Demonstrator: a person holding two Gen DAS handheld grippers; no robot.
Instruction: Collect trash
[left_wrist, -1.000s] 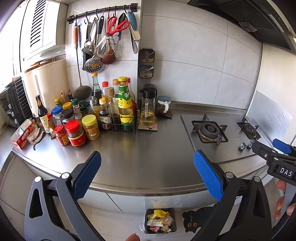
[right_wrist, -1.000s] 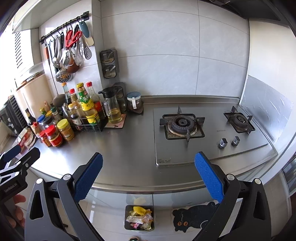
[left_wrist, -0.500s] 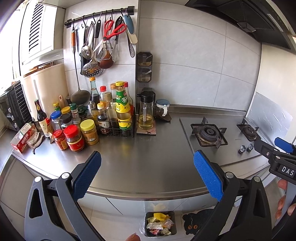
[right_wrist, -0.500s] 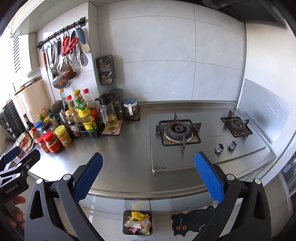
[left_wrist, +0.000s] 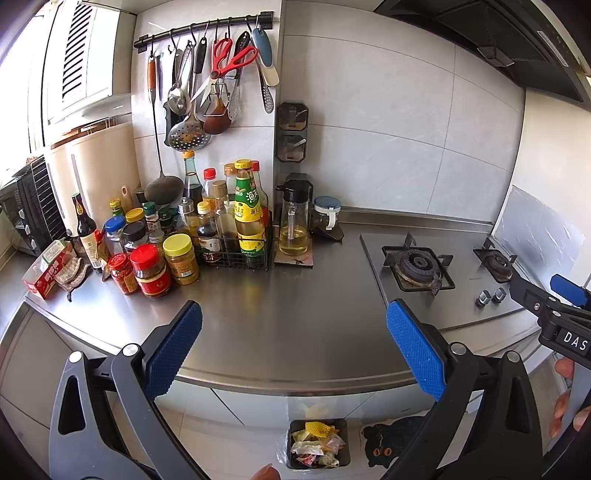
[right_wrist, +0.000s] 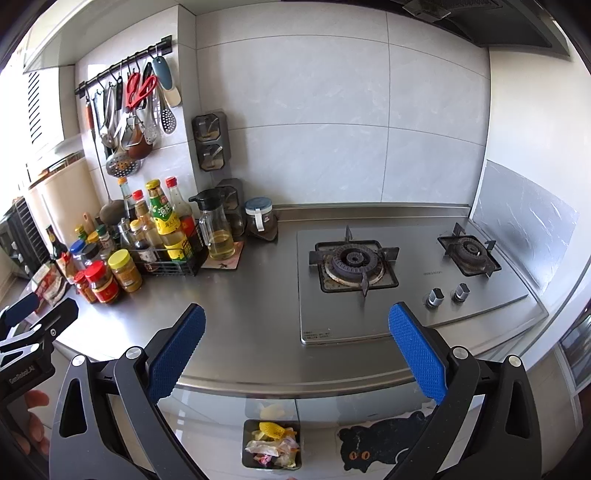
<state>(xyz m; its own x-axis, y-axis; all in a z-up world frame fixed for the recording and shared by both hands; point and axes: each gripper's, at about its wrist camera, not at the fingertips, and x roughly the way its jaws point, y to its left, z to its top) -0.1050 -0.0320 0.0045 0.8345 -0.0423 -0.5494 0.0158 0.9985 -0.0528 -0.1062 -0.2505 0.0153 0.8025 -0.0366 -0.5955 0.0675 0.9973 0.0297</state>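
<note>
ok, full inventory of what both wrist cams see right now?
trash bin: 1, black, on floor below counter edge, full of wrappers
cat mat: 1, black, floor right of bin
counter: 1, steel
burners: 2, black, right side
bottles and jars: many, mixed colours, back left
oil jug: 1, clear, beside rack
utensils: several, hung on wall rail
left gripper: open, empty
right gripper: open, empty

A home kitchen, as we see it.
We note a steel counter (left_wrist: 295, 295), gas hob (right_wrist: 354, 264), hanging utensils (left_wrist: 207, 85), crowded condiment bottles (left_wrist: 207, 225).
</note>
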